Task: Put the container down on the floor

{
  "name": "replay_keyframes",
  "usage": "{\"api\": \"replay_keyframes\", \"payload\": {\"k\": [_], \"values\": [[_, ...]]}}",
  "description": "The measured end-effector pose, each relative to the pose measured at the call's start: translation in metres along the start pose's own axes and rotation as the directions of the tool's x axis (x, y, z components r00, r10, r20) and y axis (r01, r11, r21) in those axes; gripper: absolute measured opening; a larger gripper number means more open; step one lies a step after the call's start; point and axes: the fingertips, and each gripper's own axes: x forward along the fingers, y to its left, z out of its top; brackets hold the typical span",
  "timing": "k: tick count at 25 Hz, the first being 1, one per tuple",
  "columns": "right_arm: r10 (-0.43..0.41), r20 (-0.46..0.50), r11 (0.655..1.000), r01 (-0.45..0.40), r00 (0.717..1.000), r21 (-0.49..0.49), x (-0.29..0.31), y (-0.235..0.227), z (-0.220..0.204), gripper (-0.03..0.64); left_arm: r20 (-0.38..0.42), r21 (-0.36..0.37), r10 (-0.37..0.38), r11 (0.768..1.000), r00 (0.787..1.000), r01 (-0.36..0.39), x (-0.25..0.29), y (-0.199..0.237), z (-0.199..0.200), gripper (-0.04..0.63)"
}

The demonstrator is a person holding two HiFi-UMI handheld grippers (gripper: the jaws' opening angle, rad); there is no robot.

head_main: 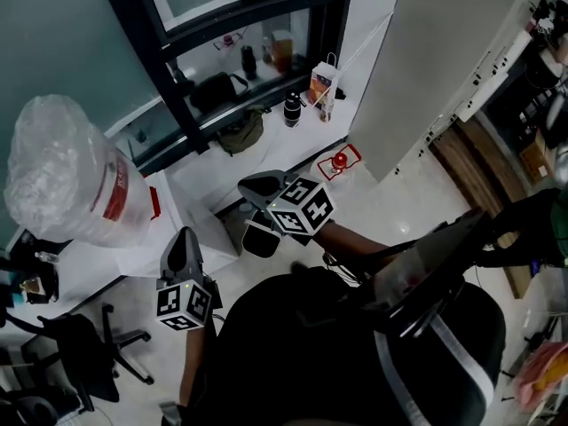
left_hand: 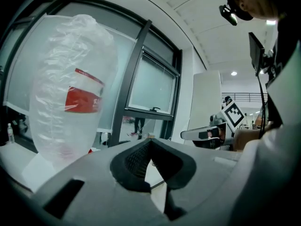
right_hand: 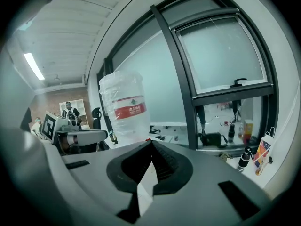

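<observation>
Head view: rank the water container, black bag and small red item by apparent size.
Largest: water container.
Then: black bag.
Smallest: small red item.
The container is nearest the camera, which inflates it.

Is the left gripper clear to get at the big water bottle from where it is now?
Probably yes: the water bottle stands just ahead and left of the left gripper, nothing between them. Its jaws are shut, so they'd need opening first.

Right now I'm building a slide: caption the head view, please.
Left gripper and right gripper, both shut and empty, near the clear water container.
</observation>
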Motion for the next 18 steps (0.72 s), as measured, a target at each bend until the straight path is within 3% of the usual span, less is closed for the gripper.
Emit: {"api": "replay_keyframes", "payload": {"k": [5,18], "values": [[0.004,-0.005,1.0,-0.004,1.0,0.001,0.0004,0.0011,-0.0047,0.008,0.056,-0.017,0.053,0.998,0.997,-0.052,-0.0097,0.002,0.0082,0.009],[-0.009,0.03,1.0,0.009,1.0,0.002,-0.0061,-0.0046,0.0016,0.008,0.031,-0.01,0.051,0.999,0.998,-0.051,-0.0096,-0.0005,0.0046,0.009]]}}
